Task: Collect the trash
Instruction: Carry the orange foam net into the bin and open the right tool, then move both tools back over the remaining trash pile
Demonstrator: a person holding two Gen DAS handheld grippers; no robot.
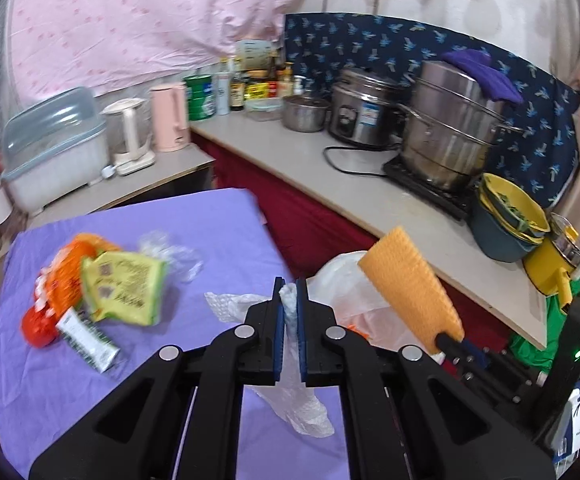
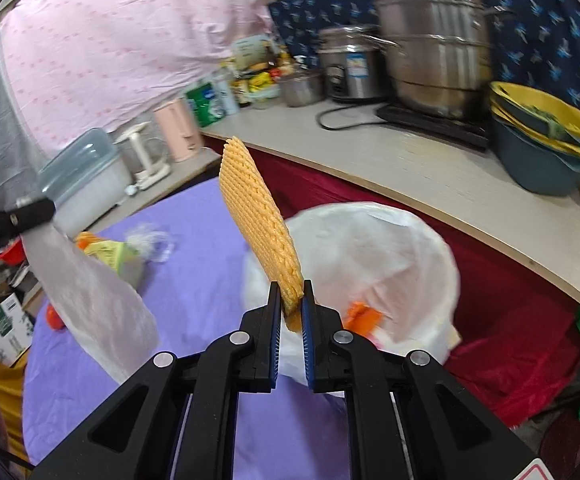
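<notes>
My left gripper (image 1: 289, 300) is shut on a thin clear plastic wrapper (image 1: 301, 408) that hangs below its blue pads over the purple tablecloth (image 1: 194, 232). In the right wrist view that wrapper (image 2: 94, 304) dangles from the left gripper (image 2: 46, 206) at the left edge. My right gripper (image 2: 291, 300) is shut on the bottom of an orange foam net sleeve (image 2: 258, 216), which stands upward. The sleeve (image 1: 409, 284) is just right of the left gripper. An open white trash bag (image 2: 369, 264) lies beyond both grippers at the table's right edge, with something orange inside it.
More litter lies on the cloth to the left: an orange wrapper (image 1: 70, 272), a green packet (image 1: 126, 288), a small tube (image 1: 86, 340) and crumpled clear plastic (image 1: 170, 252). Behind runs a counter (image 1: 369, 200) with steel pots, a rice cooker, stacked bowls, bottles and a kettle.
</notes>
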